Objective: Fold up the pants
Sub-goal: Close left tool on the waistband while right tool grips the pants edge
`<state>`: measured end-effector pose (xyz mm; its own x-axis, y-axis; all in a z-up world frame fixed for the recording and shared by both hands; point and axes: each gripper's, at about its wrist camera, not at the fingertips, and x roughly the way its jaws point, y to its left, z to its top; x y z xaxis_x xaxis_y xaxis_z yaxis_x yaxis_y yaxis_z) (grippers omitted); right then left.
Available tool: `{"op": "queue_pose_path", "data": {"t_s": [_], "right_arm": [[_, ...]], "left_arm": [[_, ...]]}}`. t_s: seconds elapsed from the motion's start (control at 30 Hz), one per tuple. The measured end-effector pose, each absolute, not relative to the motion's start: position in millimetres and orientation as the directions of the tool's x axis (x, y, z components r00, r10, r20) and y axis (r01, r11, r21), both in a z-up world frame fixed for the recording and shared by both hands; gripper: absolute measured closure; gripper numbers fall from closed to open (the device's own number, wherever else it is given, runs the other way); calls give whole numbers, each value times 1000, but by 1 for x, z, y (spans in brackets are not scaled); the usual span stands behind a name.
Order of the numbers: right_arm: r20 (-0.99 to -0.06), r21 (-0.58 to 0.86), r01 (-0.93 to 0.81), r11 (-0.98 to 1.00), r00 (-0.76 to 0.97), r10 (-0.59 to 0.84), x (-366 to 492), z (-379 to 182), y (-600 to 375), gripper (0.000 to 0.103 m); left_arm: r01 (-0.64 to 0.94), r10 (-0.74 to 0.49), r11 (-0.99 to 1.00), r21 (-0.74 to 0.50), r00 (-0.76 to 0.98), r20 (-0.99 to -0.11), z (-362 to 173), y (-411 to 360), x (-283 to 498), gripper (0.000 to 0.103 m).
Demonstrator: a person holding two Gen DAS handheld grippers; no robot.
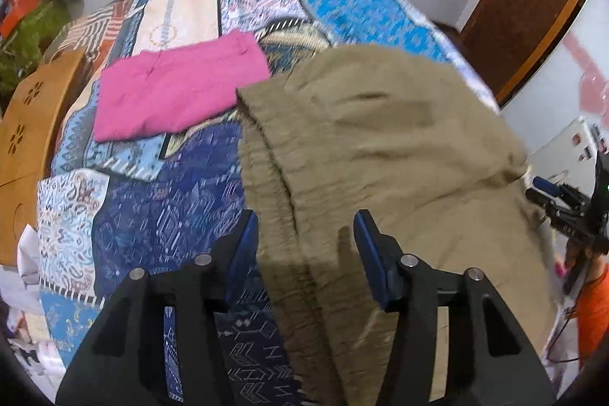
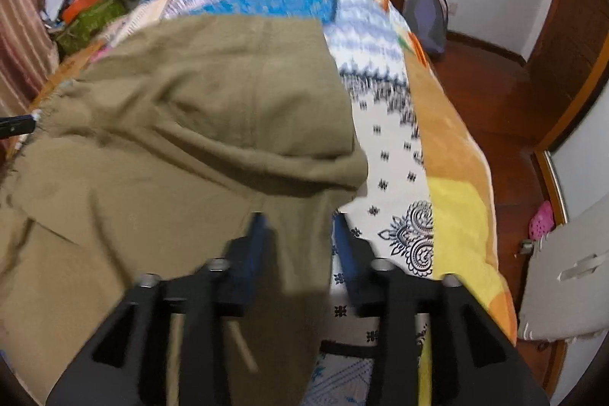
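Note:
Olive-brown pants [image 1: 380,139] lie on a patchwork quilt [image 1: 160,215], their far part doubled over into a thick fold [image 2: 228,155]. My left gripper [image 1: 304,234] hovers over the pants' ribbed left edge, which runs between its blue pads [image 1: 367,242]; the jaws stand apart and do not press the cloth. My right gripper [image 2: 300,238] is at the pants' right edge [image 2: 297,253]. Cloth passes between its spread fingers [image 2: 259,246], and there is no pinch. The right gripper [image 1: 552,200] also shows at the right rim of the left wrist view.
A folded pink garment [image 1: 179,90] lies on the quilt, left of the pants. A wooden board [image 1: 30,139] stands at the bed's left side. The bed's right edge [image 2: 468,200] drops to a wooden floor [image 2: 495,94] with a dark bag [image 2: 426,18] and a pink slipper [image 2: 540,219].

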<state>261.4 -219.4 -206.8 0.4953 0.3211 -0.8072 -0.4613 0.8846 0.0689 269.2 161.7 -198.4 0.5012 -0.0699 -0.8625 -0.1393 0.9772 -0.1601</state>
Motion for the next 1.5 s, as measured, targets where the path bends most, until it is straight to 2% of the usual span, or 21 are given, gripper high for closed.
{"op": "queue_pose_path", "data": {"t_s": [0.07,0.23,0.27,0.3,0.33,0.47,0.53,0.57,0.63,0.7,0.73,0.87,1.0,1.1,1.23,1.27,1.37,1.5], "right_arm": [[-786,99,-461,882,507,353,265,-198,-221,48],[-757,88,-448,890,550,352,288,-192,-214,48],[-759,88,-442,893,551,348,296,-195,-212,48],[-761,89,-436,896,550,343,300,-197,-212,48],[-764,92,-422,902,551,335,309,-203,-212,48],[-773,176,-405,897,507,381,331,-219,-214,48],[-778,224,-417,881,468,419,339,-227,-211,53],[-779,231,-428,874,457,430,339,-229,-208,64],[-779,173,-445,878,484,399,335,-231,-200,72],[-775,108,-462,880,516,366,329,-229,-196,89],[-777,71,-463,884,530,340,328,-229,-194,93],[-791,-13,-459,888,548,272,329,-234,-194,97],[-818,-34,-448,893,526,233,333,-237,-190,96],[-839,-1,-471,882,481,256,333,-227,-193,95],[-789,53,-465,884,523,323,322,-198,-210,92],[-778,59,-460,886,536,330,321,-192,-213,89],[-744,70,-457,887,569,351,321,-171,-214,65],[-731,63,-479,876,575,367,335,-161,-201,59]], "left_arm": [[-136,-56,980,-145,513,-857,-194,160,277,50],[-137,-68,980,-145,453,-889,-214,162,312,49],[-140,-71,979,-148,445,-893,-220,163,317,46],[-141,-75,978,-152,444,-893,-225,165,321,32],[-148,-67,978,-147,445,-893,-230,166,324,26],[-136,-24,986,-97,461,-887,-240,164,329,26],[-132,6,989,-65,474,-880,-239,161,329,31],[-131,17,990,-52,478,-878,-239,160,329,32],[-127,35,991,-32,492,-870,-236,157,328,39],[-124,53,992,-11,500,-864,-236,155,327,40],[-127,58,992,-8,499,-864,-236,156,327,41],[-148,90,989,17,500,-861,-239,156,323,41],[-131,76,991,13,485,-871,-238,157,323,39],[-128,20,991,-45,466,-885,-227,164,314,38],[-178,-3,978,-104,494,-870,-208,178,304,38],[-190,-6,975,-116,499,-866,-203,182,304,38],[-224,-3,965,-139,518,-855,-193,196,313,37],[-246,7,959,-137,505,-863,-196,210,333,34]]}}
